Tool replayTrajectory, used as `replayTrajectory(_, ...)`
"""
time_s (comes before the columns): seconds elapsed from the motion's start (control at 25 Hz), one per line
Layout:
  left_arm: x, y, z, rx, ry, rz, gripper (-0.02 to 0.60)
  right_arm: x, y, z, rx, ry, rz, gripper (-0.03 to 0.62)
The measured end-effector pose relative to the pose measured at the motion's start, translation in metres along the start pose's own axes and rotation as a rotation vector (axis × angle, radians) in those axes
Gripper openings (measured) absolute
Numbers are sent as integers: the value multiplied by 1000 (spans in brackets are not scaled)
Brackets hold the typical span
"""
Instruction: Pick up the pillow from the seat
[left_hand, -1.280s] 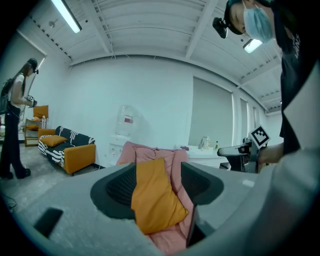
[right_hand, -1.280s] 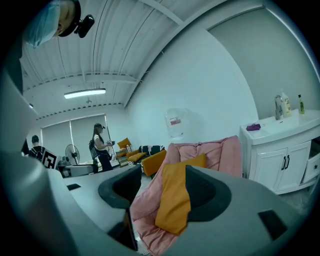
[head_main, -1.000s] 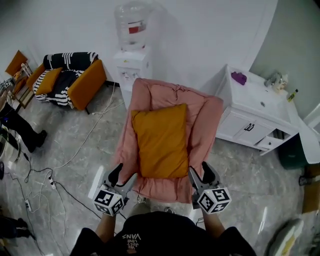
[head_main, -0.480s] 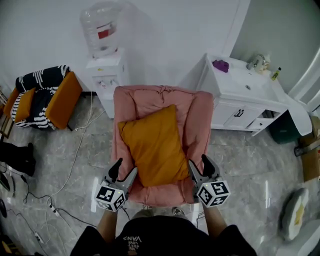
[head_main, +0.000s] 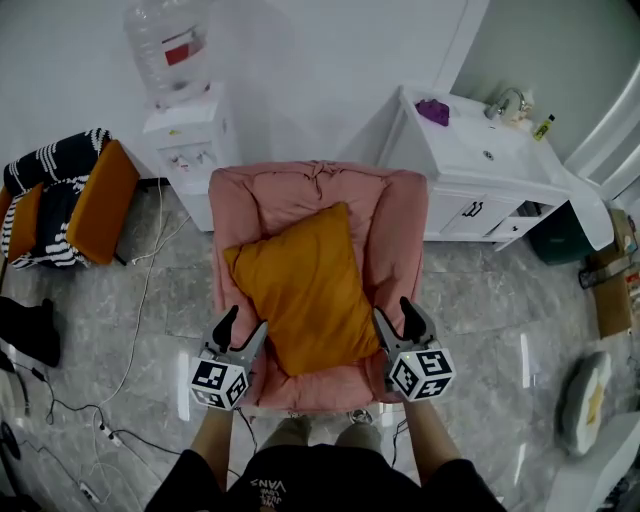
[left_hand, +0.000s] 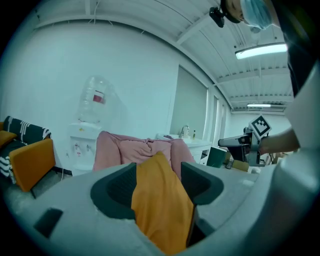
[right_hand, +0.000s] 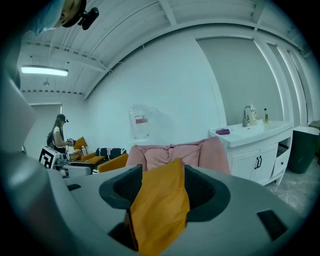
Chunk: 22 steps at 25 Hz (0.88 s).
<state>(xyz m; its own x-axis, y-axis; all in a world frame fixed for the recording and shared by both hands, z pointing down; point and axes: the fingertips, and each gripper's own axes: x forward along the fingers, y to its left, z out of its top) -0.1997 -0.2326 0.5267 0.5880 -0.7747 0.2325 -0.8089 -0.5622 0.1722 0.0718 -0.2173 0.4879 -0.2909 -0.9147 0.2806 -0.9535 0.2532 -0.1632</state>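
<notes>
An orange pillow (head_main: 305, 285) lies tilted on the seat of a pink padded chair (head_main: 385, 215). My left gripper (head_main: 240, 332) is at the pillow's lower left edge with its jaws apart. At the lower right edge my right gripper (head_main: 395, 318) also stands open. In the left gripper view the pillow (left_hand: 160, 210) fills the gap between the jaws of the left gripper (left_hand: 157, 185), and no pad visibly presses on it. The right gripper view shows the same: the pillow (right_hand: 160, 210) sits in the gap of the right gripper (right_hand: 162, 187).
A water dispenser (head_main: 185, 135) stands behind the chair at the left. A white cabinet with a sink (head_main: 470, 150) is at the right. An orange armchair with a striped throw (head_main: 85, 205) is far left. Cables (head_main: 140, 300) run over the marble floor.
Both grippers have moved forward from in front of the chair to the pillow's lower corners. The chair now sits closer and more central in the head view.
</notes>
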Motion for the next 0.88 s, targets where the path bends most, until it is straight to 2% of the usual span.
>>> replayTrajectory(0.36, 29, 48, -39, -38, 56, 27, 275, 46, -1, -27, -9, 49, -29, 252)
replayTrajectory(0.64, 45, 68, -67, -86, 76, 78, 275, 82, -7, -63, 6, 121, 3, 249)
replayTrajectory(0.88, 64, 78, -90, -137, 111, 118, 275, 121, -26, -86, -30, 182, 40, 249)
